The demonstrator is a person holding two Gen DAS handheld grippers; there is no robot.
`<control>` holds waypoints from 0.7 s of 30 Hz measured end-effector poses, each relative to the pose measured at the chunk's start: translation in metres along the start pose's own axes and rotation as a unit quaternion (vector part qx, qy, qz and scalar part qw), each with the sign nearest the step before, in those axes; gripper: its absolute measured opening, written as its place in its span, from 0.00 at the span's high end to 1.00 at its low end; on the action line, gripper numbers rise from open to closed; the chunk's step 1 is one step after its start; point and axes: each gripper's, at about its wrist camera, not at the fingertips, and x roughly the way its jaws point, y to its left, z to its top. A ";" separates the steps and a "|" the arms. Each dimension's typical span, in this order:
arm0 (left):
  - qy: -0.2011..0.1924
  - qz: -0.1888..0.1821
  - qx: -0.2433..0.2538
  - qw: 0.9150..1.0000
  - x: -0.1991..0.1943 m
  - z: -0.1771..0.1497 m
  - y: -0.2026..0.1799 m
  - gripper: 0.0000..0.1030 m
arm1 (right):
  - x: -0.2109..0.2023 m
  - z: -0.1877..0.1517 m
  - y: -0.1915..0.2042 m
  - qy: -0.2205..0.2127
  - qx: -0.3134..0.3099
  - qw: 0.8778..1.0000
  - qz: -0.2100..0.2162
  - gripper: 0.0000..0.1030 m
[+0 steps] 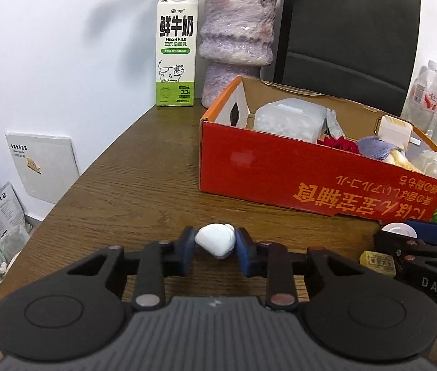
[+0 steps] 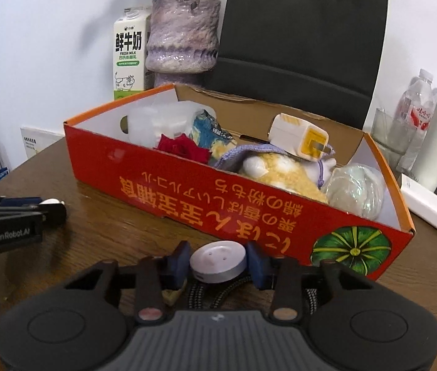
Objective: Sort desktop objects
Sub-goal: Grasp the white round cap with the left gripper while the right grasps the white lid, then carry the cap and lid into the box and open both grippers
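In the left wrist view, the left gripper (image 1: 215, 249) is seen closed on a small white pebble-shaped case (image 1: 215, 241), its blue pads pressed against both sides, low over the wooden desk (image 1: 144, 167). Ahead and to the right of the fingers stands the red cardboard box (image 1: 280, 167), already holding a charger, a plush toy and other items. The case is smooth, rounded and glossy, so a centred, steady grip is advised before it is lifted over the box wall. In the right wrist view, the right gripper (image 2: 218, 266) is seen clamped on a flat round white puck with a grey rim (image 2: 218, 261), directly before the box's near wall. The puck should be kept level and raised clear of the rim.
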 end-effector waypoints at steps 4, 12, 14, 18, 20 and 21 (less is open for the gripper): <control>-0.008 -0.006 -0.005 1.000 -0.006 -0.001 0.001 0.72 | -0.010 -0.002 -0.007 -0.008 0.019 1.000 0.010 0.63; -0.051 -0.025 -0.010 0.998 -0.033 0.007 -0.002 0.72 | -0.044 0.002 -0.010 -0.047 0.026 0.998 0.036 0.63; -0.067 -0.036 -0.007 0.997 -0.041 0.015 -0.007 0.72 | -0.053 0.009 -0.014 -0.062 0.033 0.997 0.044 0.63; -0.103 -0.051 -0.001 0.993 -0.051 0.038 -0.027 0.72 | -0.066 0.024 -0.027 -0.092 0.049 0.994 0.044 0.63; -0.120 -0.062 -0.006 0.991 -0.052 0.051 -0.041 0.72 | -0.068 0.031 -0.036 -0.105 0.058 0.992 0.036 0.63; -0.127 -0.069 -0.009 0.990 -0.051 0.056 -0.048 0.72 | -0.067 0.035 -0.040 -0.111 0.062 0.991 0.031 0.63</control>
